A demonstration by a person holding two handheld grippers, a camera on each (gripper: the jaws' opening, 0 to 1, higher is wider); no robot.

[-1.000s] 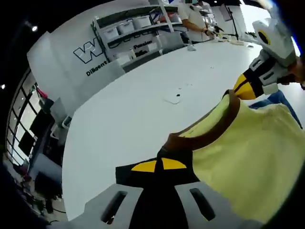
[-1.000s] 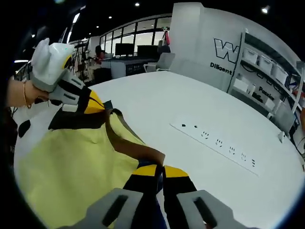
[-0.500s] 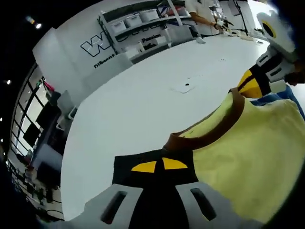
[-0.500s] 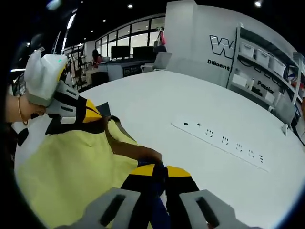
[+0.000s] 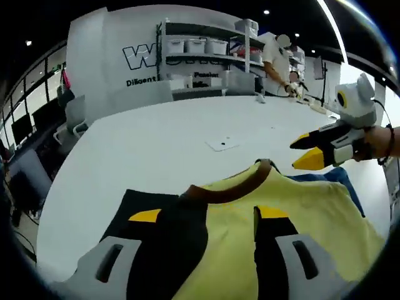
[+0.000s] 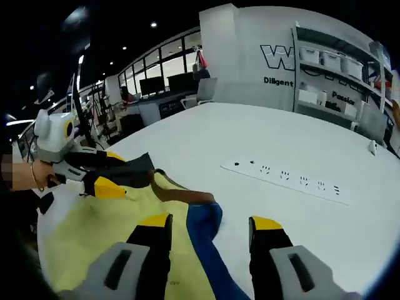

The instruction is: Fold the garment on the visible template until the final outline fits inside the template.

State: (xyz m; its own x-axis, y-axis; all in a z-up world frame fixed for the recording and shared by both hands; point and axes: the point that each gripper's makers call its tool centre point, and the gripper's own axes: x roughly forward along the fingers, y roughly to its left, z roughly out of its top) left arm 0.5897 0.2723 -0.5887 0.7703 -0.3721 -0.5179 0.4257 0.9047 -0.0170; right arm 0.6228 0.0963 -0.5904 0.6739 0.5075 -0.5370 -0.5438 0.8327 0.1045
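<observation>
Both grippers, left gripper (image 5: 209,219) and right gripper (image 6: 209,226), are gaping open over the yellow T-shirt (image 5: 294,219) (brown collar ahead) lying on the white desk (image 5: 150,144).

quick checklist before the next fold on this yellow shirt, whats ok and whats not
1. Left tongs released: ok, jaws apart, yellow shirt lying between them.
2. Right tongs released: ok, jaws apart over the shirt's blue inner side.
3. Brown collar in sight: ok, at the shirt's far edge.
4. Shirt flat: not ok, blue inner side turned up along one edge.
5. Outline inside template: cannot tell.
6. Power strip apart from the shirt: ok.
</observation>
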